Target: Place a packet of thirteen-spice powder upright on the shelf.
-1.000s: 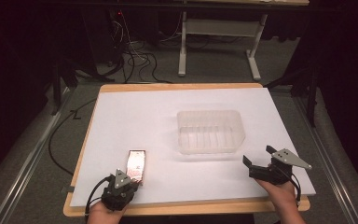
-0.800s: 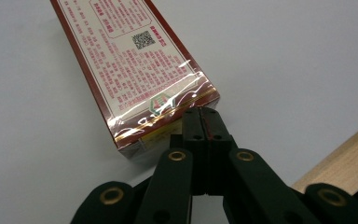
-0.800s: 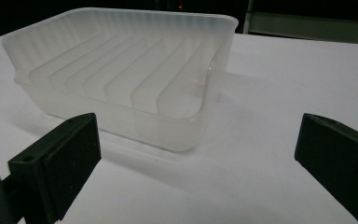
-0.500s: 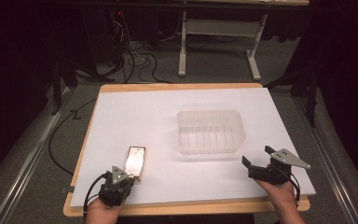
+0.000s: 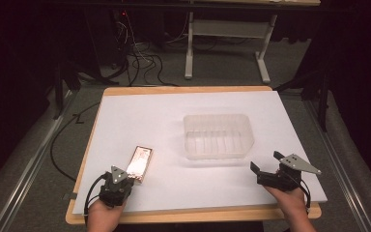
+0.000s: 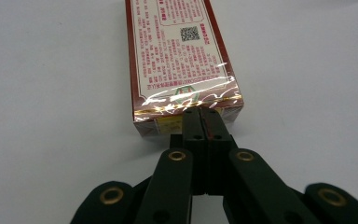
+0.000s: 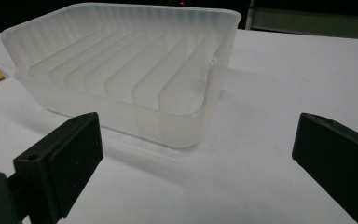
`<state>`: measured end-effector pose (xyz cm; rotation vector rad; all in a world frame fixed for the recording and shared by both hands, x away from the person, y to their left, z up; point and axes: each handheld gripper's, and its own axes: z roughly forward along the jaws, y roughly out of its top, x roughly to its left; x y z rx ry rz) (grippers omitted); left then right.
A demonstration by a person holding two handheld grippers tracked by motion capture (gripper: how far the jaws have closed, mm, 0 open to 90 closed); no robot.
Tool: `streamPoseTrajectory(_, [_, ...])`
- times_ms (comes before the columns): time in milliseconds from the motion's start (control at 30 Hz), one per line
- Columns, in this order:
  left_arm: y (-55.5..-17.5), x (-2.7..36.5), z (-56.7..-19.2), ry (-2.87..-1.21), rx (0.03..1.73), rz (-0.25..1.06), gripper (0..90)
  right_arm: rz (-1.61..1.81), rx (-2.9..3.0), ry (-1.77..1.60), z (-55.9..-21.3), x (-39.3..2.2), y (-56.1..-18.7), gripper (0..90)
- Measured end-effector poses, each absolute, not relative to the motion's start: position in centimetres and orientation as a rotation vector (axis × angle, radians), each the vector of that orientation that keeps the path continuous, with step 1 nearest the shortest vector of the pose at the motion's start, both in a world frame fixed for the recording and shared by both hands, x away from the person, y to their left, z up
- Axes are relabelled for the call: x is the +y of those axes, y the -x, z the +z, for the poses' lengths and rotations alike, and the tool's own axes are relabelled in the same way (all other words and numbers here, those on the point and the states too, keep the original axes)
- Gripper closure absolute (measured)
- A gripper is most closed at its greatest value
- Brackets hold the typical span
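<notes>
Lying flat on the white table [image 5: 125, 116], near its front left corner: printed box [image 6: 177, 60]. Touching its near end with jaws pressed together, gripping nothing: left gripper [image 6: 203, 116]. Standing well apart at centre right: clear ribbed tray [image 7: 121, 70]. Resting just before it with jaws spread wide, empty: right gripper [image 5: 265, 166].
</notes>
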<state>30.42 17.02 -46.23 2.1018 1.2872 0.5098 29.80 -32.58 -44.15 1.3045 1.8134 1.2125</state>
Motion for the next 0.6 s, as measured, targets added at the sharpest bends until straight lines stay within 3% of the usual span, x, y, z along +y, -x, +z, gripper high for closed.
streamPoseTrajectory(267, [-30.1, 17.8, -45.6, -2.049, 1.304, 0.519, 90.0, 1.208, 1.81, -1.309, -44.2, -32.7, -29.7, 2.4])
streamPoseTrajectory(500, [-30.1, 17.4, -44.4, -2.078, 1.245, 0.558, 83.8, 1.207, 1.803, -1.322, -44.2, -32.7, -29.6, 2.4])
streamPoseTrajectory(600, [-31.2, 17.5, -43.8, -2.118, 1.263, 0.509, 80.1, 1.21, 1.805, -1.322, -44.2, -32.8, -29.6, 2.5])
